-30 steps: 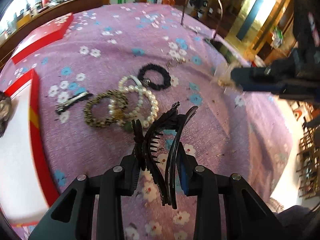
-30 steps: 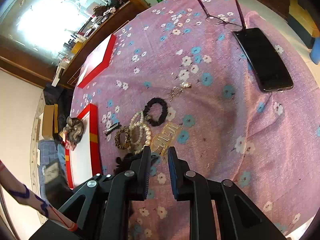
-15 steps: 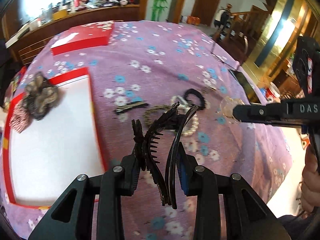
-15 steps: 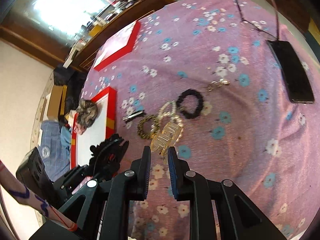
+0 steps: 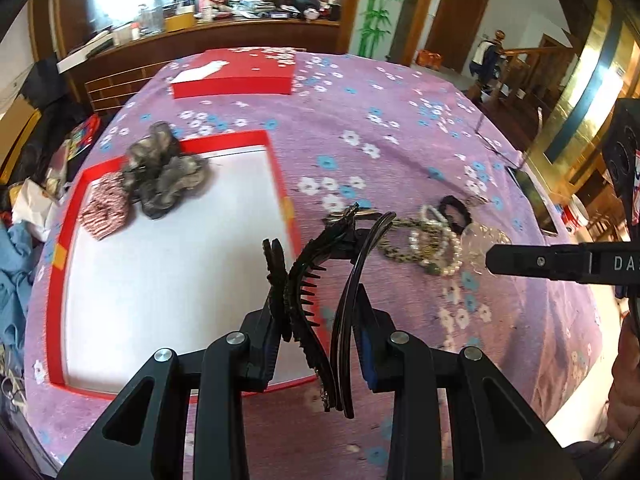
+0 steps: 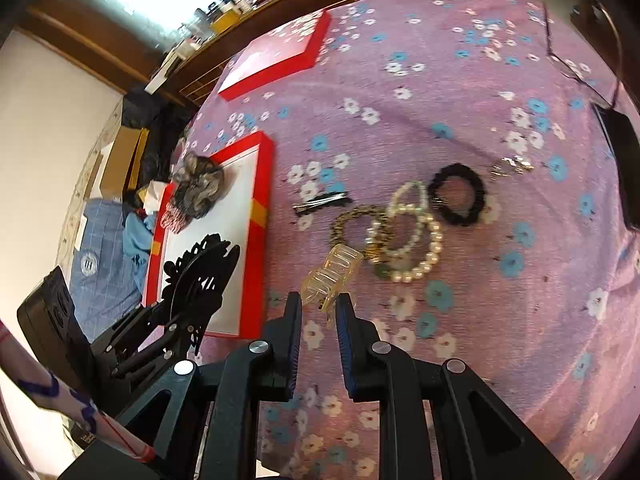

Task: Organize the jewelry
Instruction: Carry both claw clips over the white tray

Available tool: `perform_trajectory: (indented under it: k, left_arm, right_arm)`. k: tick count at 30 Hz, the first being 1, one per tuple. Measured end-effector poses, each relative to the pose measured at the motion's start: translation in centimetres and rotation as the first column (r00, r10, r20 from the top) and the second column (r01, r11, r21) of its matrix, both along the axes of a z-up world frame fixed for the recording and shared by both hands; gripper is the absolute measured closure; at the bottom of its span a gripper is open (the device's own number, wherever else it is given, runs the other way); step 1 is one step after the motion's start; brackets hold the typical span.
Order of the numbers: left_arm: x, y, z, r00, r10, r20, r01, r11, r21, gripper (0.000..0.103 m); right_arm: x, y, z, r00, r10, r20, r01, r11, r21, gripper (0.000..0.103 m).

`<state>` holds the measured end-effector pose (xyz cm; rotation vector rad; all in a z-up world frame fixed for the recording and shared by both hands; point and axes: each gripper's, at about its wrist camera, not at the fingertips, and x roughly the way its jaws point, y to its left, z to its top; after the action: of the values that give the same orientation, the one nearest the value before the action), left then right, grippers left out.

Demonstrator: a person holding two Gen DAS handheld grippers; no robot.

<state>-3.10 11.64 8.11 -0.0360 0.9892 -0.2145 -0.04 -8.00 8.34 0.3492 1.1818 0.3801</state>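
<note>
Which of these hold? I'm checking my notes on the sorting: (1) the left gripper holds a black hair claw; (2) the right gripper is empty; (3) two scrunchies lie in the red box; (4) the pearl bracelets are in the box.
1. True: the left gripper is shut on the black hair claw.
2. False: the right gripper grips a clear amber hair claw.
3. True: two scrunchies lie in the red box.
4. False: the pearl bracelets lie on the purple cloth.
</note>
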Motion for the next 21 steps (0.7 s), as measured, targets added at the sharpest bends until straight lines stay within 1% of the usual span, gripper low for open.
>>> perform_trajectory:
  k: [10,17,21]
  left_arm:
    - [-0.2,4.4,-0.3,0.998,0.06,-0.006,-0.06,0.998,0.005,0.072]
    - [0.1,7.4,-0.8,0.995,0.094,-0.017,-0.094,0.996,0.004,0.072]
    - [0.6,9.7,-1.0,0.991,0.13,-0.021,-0.13,0.991,0.001,0.072]
  right_arm:
    - [1.1,5.2,0.3,0.997,0.075,0.008,-0.075,0.997,-0.012,0.084]
    - [2.8,9.1,0.3,0.993,0.115,0.009,-0.115,0.993,-0.014,0.084]
    - [3.9,10.7,0.6,0.991,0.13,0.016,-0.13,0.991,-0.023,0.084]
